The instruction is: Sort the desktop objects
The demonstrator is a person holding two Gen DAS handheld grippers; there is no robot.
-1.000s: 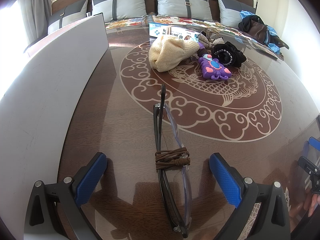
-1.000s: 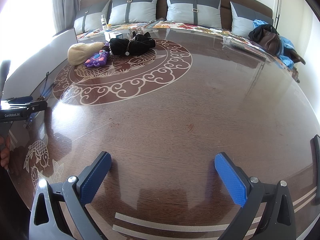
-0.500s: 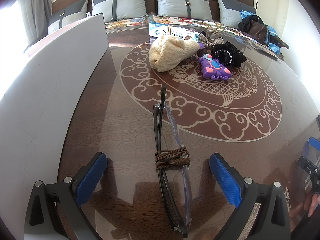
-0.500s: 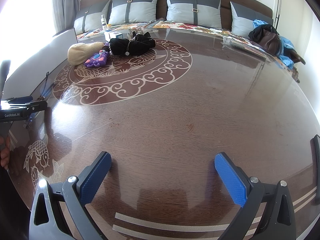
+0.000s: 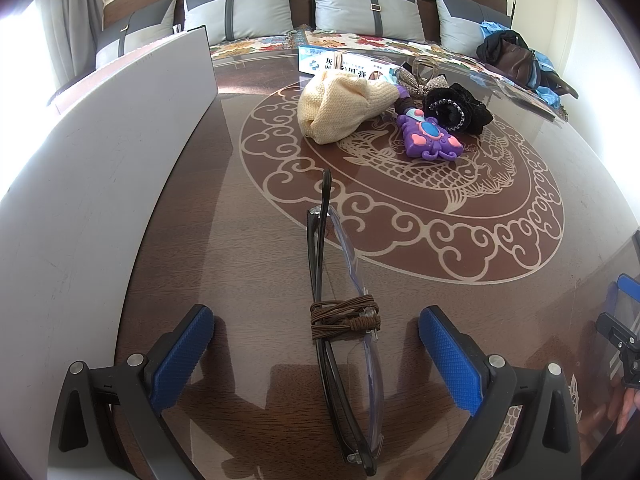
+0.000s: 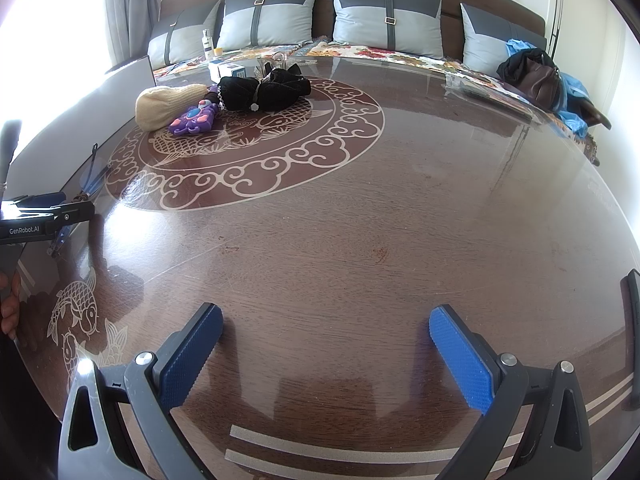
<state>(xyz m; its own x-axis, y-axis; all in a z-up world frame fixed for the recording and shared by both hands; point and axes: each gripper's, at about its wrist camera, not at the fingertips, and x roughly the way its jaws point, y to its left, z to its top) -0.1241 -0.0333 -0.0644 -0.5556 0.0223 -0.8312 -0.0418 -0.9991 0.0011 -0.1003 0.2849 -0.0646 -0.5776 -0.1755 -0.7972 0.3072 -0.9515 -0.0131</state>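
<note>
Both hand-held grippers stand wide open and grasp nothing: the left hand-held gripper has its blue, knurled pads on either side of the folded glasses, without touching them, and the right hand-held gripper hovers over bare wood.

Largest is the table, round, of dark grained wood under a glossy sheet, with a pale inlaid ring of cloud scrolls and a fish in the middle. Along its left side stands a flat white board, matte and smooth.

Near the far part of the ring lies a cream knitted hat, soft and crumpled. Just beside it is a black velvet hair bow with a line of small beads, and behind them a white and blue carton box.

The glasses lie near the table's front edge, with thin black frame and clear lenses, bound in the middle by a brown cord wound many times.

A purple plastic toy with pink and blue spots lies against the hat.
</note>
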